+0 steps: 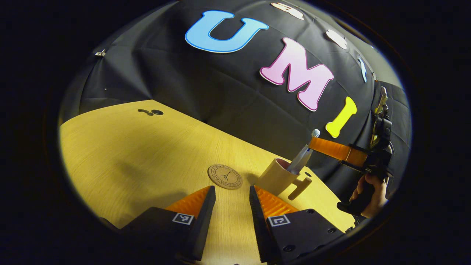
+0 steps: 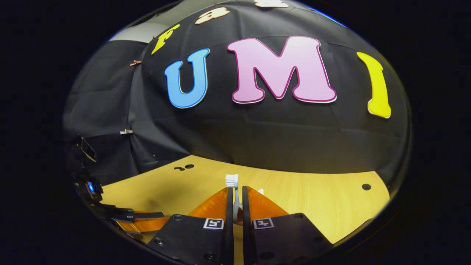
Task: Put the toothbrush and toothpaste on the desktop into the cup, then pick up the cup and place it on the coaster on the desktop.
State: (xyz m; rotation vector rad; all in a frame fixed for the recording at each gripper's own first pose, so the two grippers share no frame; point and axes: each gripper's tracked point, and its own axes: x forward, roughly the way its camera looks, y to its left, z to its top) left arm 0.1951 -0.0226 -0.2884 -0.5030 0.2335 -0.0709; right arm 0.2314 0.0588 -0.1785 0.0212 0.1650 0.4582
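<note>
Right gripper clamped narrow on the white toothbrush with white bristle head; the handle sits between both fingers and the bristle end sticks out just past the fingertips. In the left gripper view the same right gripper reaches in from the right, held by a hand, with the toothbrush tilted, bristles up, its lower end down inside the mouth of the beige cylindrical cup with a side handle. Whether the brush touches the cup's bottom cannot be told. Anything else inside the cup is hidden; the toothpaste cannot be made out.

Left gripper has its jaws wide apart, holding nothing, hovering low over the yellow wood-grain desktop. The round brown coaster with a dark printed emblem lies flat on the desktop just ahead of its fingertips, between them in line of sight. The cup stands upright on the desktop just beside the coaster, to its right in the left gripper view, not on it, near the left gripper's right-hand finger.
</note>
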